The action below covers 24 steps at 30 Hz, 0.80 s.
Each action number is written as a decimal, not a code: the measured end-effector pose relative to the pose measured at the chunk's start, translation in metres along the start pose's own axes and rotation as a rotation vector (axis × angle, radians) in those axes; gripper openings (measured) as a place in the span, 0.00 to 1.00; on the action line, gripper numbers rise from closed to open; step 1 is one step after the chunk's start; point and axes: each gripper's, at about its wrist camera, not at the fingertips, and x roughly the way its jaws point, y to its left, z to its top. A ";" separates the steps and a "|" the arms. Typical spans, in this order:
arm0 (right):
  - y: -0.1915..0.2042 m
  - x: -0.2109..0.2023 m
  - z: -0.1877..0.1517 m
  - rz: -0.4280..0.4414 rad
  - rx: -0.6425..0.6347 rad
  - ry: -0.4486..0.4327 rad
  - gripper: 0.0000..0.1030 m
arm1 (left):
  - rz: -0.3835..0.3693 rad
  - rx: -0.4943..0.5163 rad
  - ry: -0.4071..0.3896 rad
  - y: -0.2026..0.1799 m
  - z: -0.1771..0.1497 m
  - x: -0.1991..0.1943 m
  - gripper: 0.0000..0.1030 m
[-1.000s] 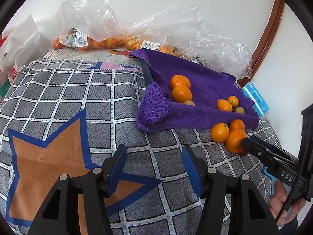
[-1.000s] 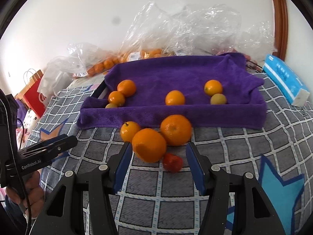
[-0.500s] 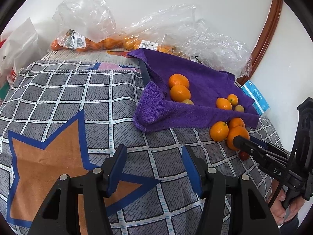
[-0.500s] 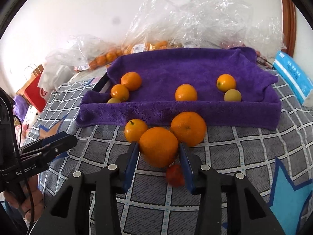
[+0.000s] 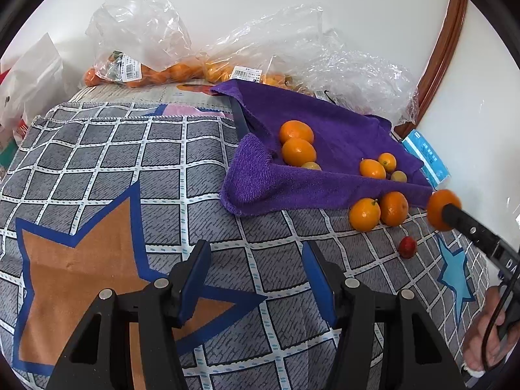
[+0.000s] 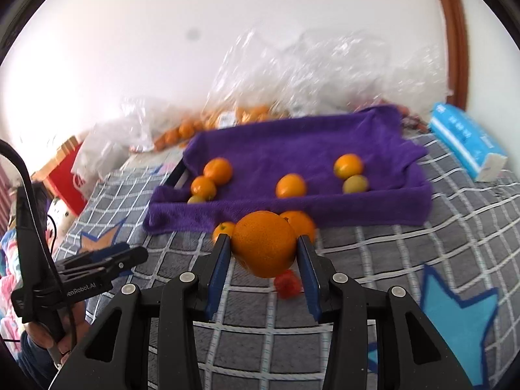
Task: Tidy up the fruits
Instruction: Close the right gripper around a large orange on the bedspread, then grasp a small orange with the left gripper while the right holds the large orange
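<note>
The right gripper (image 6: 264,249) is pinching a large orange (image 6: 264,247) between its two blue pads, which are pressing on the fruit's sides at 9 and 3 o'clock; the jaws have just been closing on it. The fruit is hanging clear of the checked cloth (image 6: 373,260). Just under it, at about 5 o'clock, a small red fruit (image 6: 287,284) is lying on the cloth, half hidden by the right finger and blurred. Behind the held orange, two more oranges are peeking out at 11 and 1 o'clock, mostly covered by it.

The left gripper (image 5: 256,279) is hovering over the cloth with its jaws spread and nothing between them.

Farther off, toward 12 o'clock in the right wrist view, the purple towel (image 6: 292,149) is lying with raised edges, holding several small oranges and some yellowish fruits. Beyond it, clear plastic bags (image 6: 308,74) of fruit are sitting against the wall, smeared by blur. A blue packet (image 6: 468,139) is lying at 2 o'clock. A hand (image 5: 490,341) holding the right gripper's handle is being cut off by the left wrist view's edge.
</note>
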 end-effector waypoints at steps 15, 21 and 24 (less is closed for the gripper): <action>-0.053 0.007 -0.023 -0.169 0.038 0.071 0.40 | 0.031 -0.001 0.007 0.001 0.001 0.003 0.55; -0.052 0.017 -0.027 -0.182 0.032 0.086 0.41 | 0.028 -0.006 0.007 0.001 0.001 0.003 0.55; -0.050 0.020 -0.027 -0.185 0.025 0.086 0.41 | 0.029 -0.005 0.008 0.001 0.001 0.003 0.55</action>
